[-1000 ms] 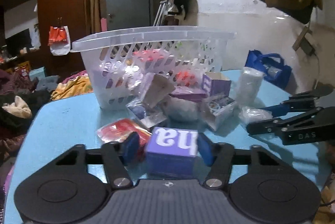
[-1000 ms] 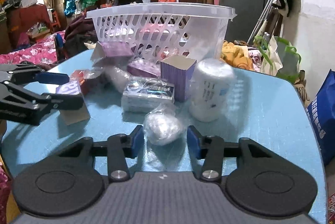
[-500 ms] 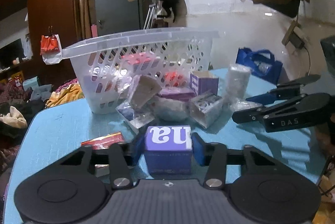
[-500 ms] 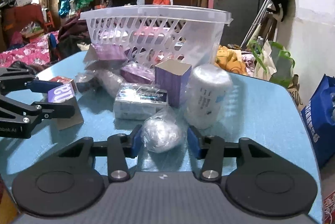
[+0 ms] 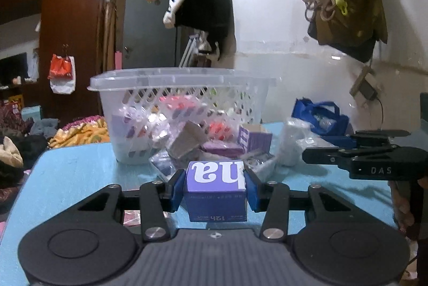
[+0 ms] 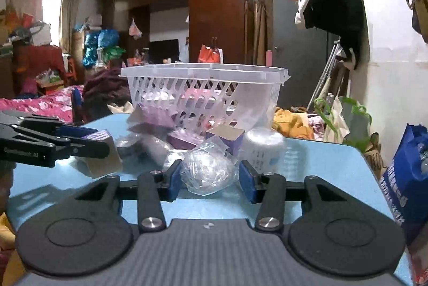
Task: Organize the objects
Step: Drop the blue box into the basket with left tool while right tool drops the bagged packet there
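Observation:
My left gripper is shut on a purple box with white letters and holds it above the blue table. My right gripper is shut on a clear plastic-wrapped bundle, also lifted off the table. A clear slotted basket with several packets inside stands at the far side; it also shows in the right wrist view. A pile of purple boxes and wrapped packets lies in front of it. Each gripper shows in the other's view, the right and the left.
A white wrapped roll stands just beyond my right gripper. A blue bag sits past the table's right edge. Clothes and bedding lie beyond the left edge. A wall with hanging bags is behind.
Both grippers have risen with their loads: the purple box and the plastic bundle have come up off the table. The red packet near the left gripper has dropped out of view.

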Action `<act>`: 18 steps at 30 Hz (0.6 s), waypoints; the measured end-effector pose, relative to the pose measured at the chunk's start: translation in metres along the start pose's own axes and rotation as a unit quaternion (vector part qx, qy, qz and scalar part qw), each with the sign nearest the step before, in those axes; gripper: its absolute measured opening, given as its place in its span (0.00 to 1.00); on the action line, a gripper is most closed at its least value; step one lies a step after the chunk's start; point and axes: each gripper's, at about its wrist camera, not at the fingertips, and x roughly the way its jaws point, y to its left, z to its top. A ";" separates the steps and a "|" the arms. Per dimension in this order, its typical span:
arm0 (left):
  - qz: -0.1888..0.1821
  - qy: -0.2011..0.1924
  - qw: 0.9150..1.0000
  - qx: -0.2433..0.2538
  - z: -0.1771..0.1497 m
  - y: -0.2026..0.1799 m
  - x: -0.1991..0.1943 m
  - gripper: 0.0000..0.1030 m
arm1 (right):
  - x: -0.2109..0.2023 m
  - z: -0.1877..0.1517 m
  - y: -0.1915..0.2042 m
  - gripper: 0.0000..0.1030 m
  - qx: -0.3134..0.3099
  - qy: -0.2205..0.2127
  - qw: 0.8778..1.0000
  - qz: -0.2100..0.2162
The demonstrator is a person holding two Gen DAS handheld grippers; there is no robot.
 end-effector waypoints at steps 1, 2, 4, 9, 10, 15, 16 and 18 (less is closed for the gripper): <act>0.005 -0.008 1.000 -0.002 0.001 0.000 -0.002 0.48 | -0.001 0.000 -0.001 0.47 0.003 -0.005 1.000 0.001; 0.011 -0.015 1.000 -0.004 0.001 0.001 -0.005 0.48 | -0.003 0.000 -0.001 0.47 0.003 -0.012 1.000 -0.001; 0.029 -0.042 0.999 -0.008 0.007 0.002 -0.013 0.48 | -0.006 0.004 0.002 0.47 0.000 -0.020 1.000 -0.001; 0.031 -0.094 0.995 -0.022 0.073 0.013 -0.023 0.48 | -0.016 0.046 0.009 0.47 -0.002 -0.067 0.998 0.013; 0.032 -0.096 0.995 -0.023 0.089 0.015 -0.019 0.48 | -0.013 0.060 0.011 0.47 -0.011 -0.077 0.997 0.004; 0.056 -0.055 0.996 -0.038 0.164 0.033 0.041 0.48 | 0.050 0.134 0.003 0.47 -0.009 -0.067 0.998 0.000; 0.062 -0.043 0.996 -0.040 0.170 0.036 0.054 0.48 | 0.065 0.141 0.001 0.47 -0.007 -0.057 0.998 -0.001; 0.071 -0.025 0.996 -0.046 0.176 0.043 0.077 0.48 | 0.092 0.149 0.002 0.47 -0.022 -0.041 0.999 -0.020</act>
